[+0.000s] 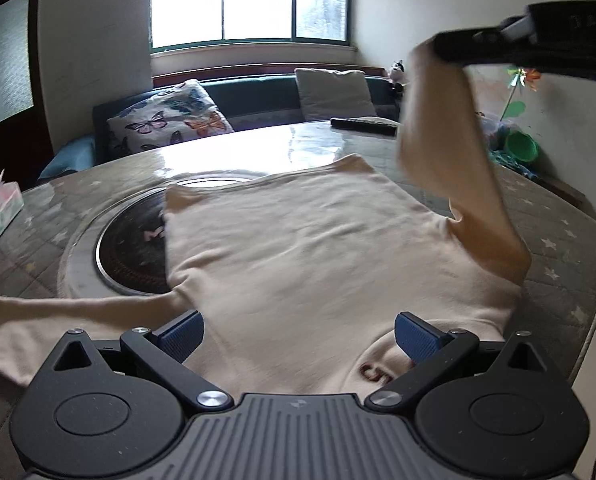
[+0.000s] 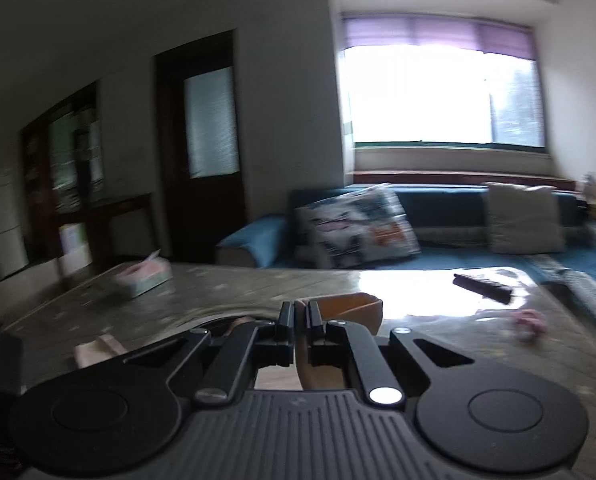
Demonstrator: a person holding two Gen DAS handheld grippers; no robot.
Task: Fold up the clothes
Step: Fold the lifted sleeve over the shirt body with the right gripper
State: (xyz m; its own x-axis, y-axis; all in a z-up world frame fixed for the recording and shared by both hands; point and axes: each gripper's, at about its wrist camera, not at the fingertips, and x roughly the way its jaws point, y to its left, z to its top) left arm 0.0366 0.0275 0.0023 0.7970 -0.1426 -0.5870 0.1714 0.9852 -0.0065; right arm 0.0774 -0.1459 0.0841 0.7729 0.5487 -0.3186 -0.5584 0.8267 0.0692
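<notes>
A cream long-sleeved shirt (image 1: 298, 248) lies spread flat on the table, collar near me, one sleeve (image 1: 58, 312) stretched out to the left. My left gripper (image 1: 298, 334) is open and empty, just above the collar end. My right gripper (image 1: 442, 46) is shut on the shirt's right sleeve (image 1: 450, 152) and holds it lifted high above the table. In the right wrist view the right gripper (image 2: 300, 312) pinches a fold of the cream fabric (image 2: 350, 308) between its closed fingers.
The table (image 1: 570, 240) has a round inset hotplate (image 1: 134, 248) partly under the shirt. A tissue box (image 1: 2, 208) sits at the left edge, a black remote (image 1: 364, 125) at the far side. A sofa with cushions (image 1: 170, 120) stands beyond.
</notes>
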